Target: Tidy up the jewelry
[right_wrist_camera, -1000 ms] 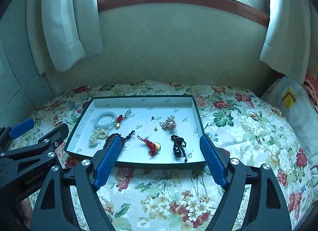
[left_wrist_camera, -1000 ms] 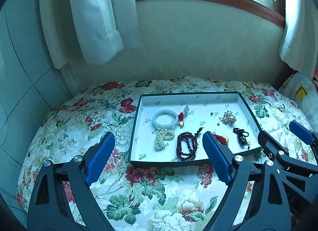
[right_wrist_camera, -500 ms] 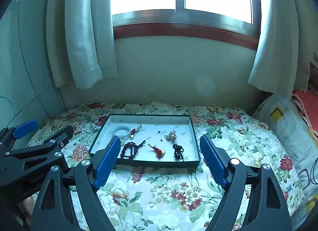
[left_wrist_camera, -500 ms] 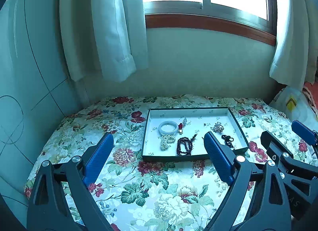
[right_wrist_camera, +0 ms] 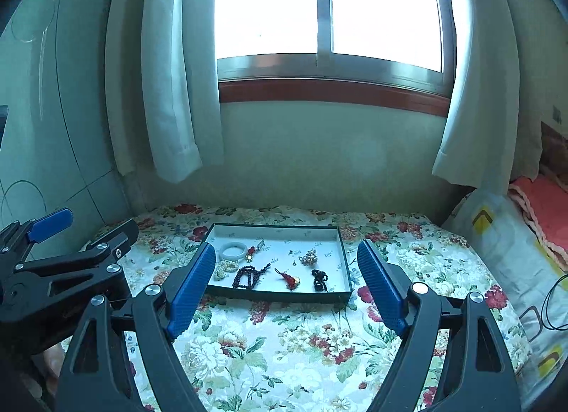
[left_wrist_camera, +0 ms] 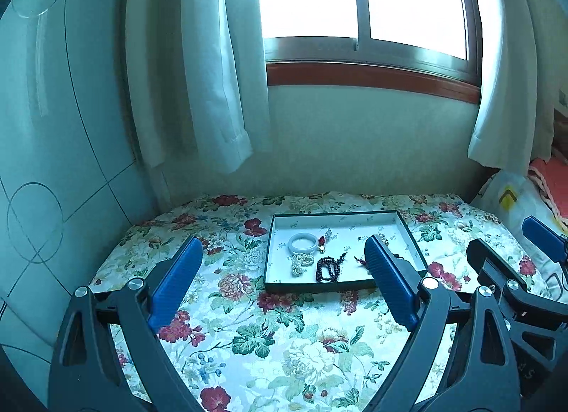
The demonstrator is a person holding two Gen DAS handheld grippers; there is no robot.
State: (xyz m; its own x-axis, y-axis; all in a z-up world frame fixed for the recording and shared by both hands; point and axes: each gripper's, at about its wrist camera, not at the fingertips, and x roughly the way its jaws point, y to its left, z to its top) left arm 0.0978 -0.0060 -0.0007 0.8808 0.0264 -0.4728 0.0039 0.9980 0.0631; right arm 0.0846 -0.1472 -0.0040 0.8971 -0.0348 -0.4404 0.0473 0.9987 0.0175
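Left gripper (left_wrist_camera: 284, 284), right gripper (right_wrist_camera: 285, 286): black skeletal frames, ribbed blue pads, silver screws

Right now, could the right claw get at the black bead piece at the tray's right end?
Probably yes: the right claw is open and empty, and the black bead piece lies uncovered in the open tray, ahead of it.
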